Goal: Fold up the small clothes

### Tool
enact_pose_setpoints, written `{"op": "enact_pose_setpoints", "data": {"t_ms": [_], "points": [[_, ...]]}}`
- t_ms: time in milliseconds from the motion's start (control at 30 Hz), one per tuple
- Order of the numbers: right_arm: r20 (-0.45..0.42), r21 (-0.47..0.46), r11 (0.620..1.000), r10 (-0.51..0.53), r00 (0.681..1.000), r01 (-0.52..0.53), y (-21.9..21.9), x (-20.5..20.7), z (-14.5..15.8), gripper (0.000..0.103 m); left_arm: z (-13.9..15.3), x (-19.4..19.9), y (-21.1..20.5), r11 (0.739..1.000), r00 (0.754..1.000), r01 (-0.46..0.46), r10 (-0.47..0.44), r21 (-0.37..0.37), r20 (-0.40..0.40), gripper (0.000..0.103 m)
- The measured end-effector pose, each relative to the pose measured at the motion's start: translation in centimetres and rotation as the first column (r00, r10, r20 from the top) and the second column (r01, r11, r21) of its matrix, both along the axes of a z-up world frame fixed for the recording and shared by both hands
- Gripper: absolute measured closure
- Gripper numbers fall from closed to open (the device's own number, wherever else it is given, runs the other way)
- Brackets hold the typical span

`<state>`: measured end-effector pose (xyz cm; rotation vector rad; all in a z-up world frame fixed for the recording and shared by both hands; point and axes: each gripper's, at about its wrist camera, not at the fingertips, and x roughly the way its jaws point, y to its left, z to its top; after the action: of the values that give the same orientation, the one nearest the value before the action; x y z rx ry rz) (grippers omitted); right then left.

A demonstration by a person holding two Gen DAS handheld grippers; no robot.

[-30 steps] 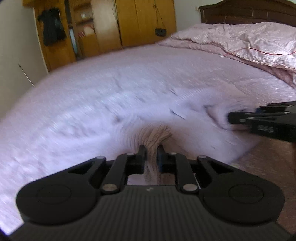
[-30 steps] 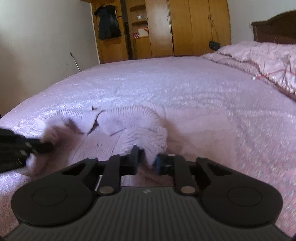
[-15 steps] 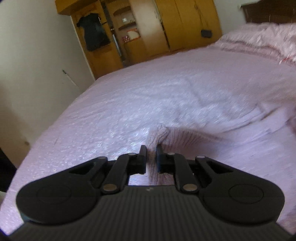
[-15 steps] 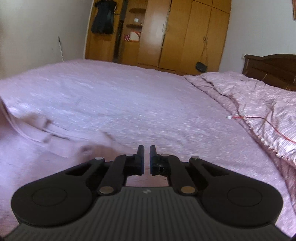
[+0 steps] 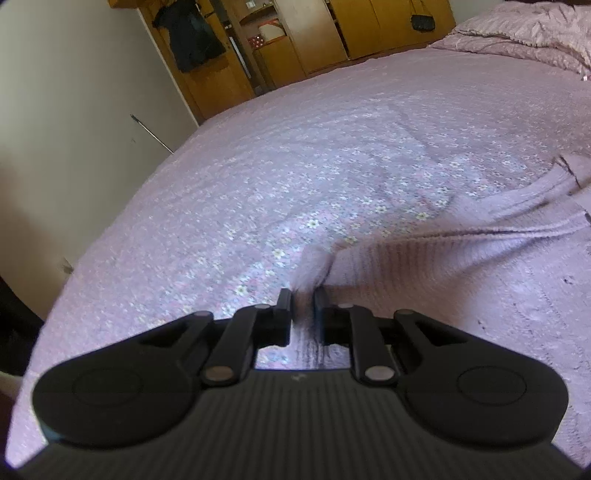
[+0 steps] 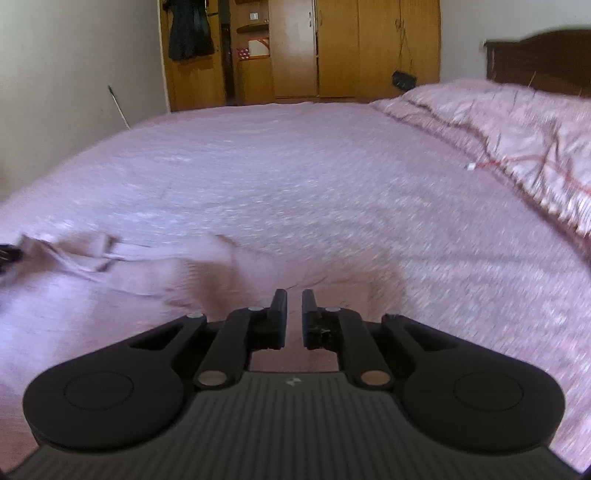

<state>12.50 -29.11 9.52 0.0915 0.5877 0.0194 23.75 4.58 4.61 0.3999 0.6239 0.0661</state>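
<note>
The knitted garment (image 5: 436, 254), a small pale lilac piece in ribbed wool, lies spread on the bed (image 5: 332, 140), and both tools have hold of it or sit at its edge. The left gripper (image 5: 303, 301) has its jaws drawn close with a bunched corner of the knit pinched between them; the wool rises in a soft puckered peak just beyond the fingertips (image 5: 284, 297), and a strip of it runs back through the narrow gap toward the tool's body. From that pinch the garment stretches away to the right in a taut, slightly lifted band, its ribbing running lengthwise and a thicker rolled hem along the far side.

The right gripper (image 6: 294, 301) has its jaws nearly together, a thin slot showing between them. The knit lies directly beneath and just ahead of them (whether any fabric is actually caught in the slot I cannot tell, the picture being smeared there). From this tool the garment runs off to the left, rumpled, ending in a folded flap (image 6: 88, 251) near the left edge of the view.

The bed itself wears a mauve sheet printed with tiny pale flowers, its surface faintly ridged. Beyond the garment, at the head of the bed, a pink quilt (image 6: 517, 125) is heaped against a dark wooden headboard (image 6: 543, 55). Past the foot of the bed stands a yellow-brown wooden wardrobe (image 6: 332, 48), with a dark piece of clothing (image 6: 190, 29) hanging on it.
</note>
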Motion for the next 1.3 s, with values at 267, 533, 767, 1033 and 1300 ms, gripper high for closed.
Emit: {"op": "enact_pose_setpoints", "data": {"t_ms": [267, 533, 767, 1033, 1300], "points": [[-0.056, 0.348, 0.935, 0.090, 0.994, -0.065, 0.8, -2.0, -0.3, 0.035, 0.5, -0.1, 0.8, 0.998, 0.999, -0.032, 0.032, -0.045, -0.010, 0.087], [-0.193, 0.173, 0.979, 0.144, 0.971, -0.111, 4.0, 2.1, -1.5, 0.089, -0.3, -0.1, 1.5, 0.998, 0.999, -0.018, 0.016, -0.064, -0.041, 0.087], [-0.141, -0.455, 0.878, 0.096, 0.985, -0.151, 6.1, 6.9, 2.8, 0.091, -1.1, 1.0, 2.3, 0.994, 0.994, -0.106, 0.106, -0.008, -0.035, 0.087], [-0.249, -0.316, 0.947, -0.026, 0.968, -0.056, 3.5, 13.5, 1.2, 0.085, -0.1, 0.8, 3.8, 0.984, 0.986, -0.155, 0.148, -0.093, -0.074, 0.087], [-0.180, -0.196, 0.980, -0.076, 0.981, 0.040, 0.5, 10.6, 0.4, 0.022, 2.5, -1.4, 4.4, 0.963, 0.996, -0.039, 0.015, -0.265, -0.090, 0.059]]}}
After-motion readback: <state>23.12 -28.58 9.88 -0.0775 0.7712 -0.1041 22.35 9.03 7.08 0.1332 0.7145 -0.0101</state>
